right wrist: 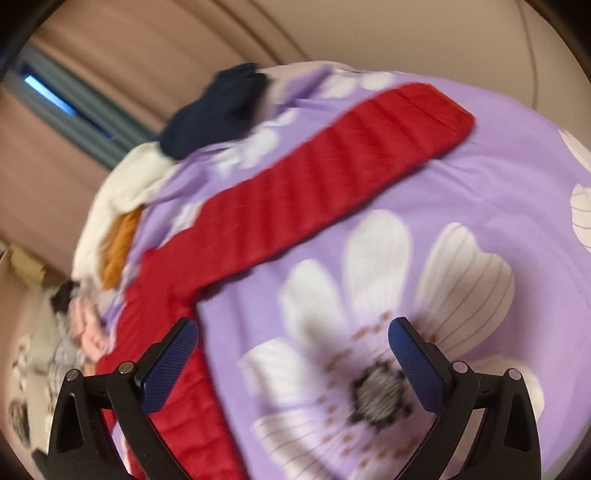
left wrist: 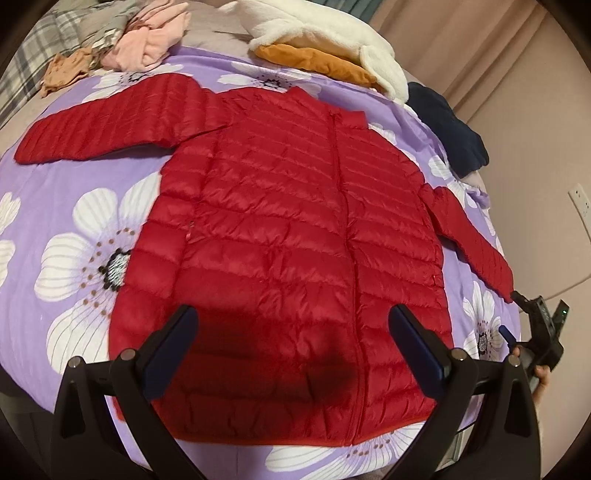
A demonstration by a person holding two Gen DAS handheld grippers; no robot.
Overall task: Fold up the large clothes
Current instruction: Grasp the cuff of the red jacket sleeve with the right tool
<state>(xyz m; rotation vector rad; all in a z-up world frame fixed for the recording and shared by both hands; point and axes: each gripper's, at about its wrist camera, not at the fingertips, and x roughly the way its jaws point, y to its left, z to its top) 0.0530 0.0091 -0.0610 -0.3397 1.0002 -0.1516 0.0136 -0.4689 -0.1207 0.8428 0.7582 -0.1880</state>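
1 red puffer jacket [left wrist: 280, 221] w/ 2 sleeves out. 2 grippers, left [left wrist: 291, 332] and right [right wrist: 291, 345]. Other clothes: 1 white fleece [left wrist: 332, 33], 1 orange [left wrist: 317, 62], 1 navy [left wrist: 447, 125], 1 pink [left wrist: 147, 40]. 1 purple flower bedsheet [left wrist: 55, 206].

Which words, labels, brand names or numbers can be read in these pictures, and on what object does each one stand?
None can be read. The red jacket shows no label or logo, and the purple bedsheet carries only a flower print. The right wrist view is too blurred to show any text.
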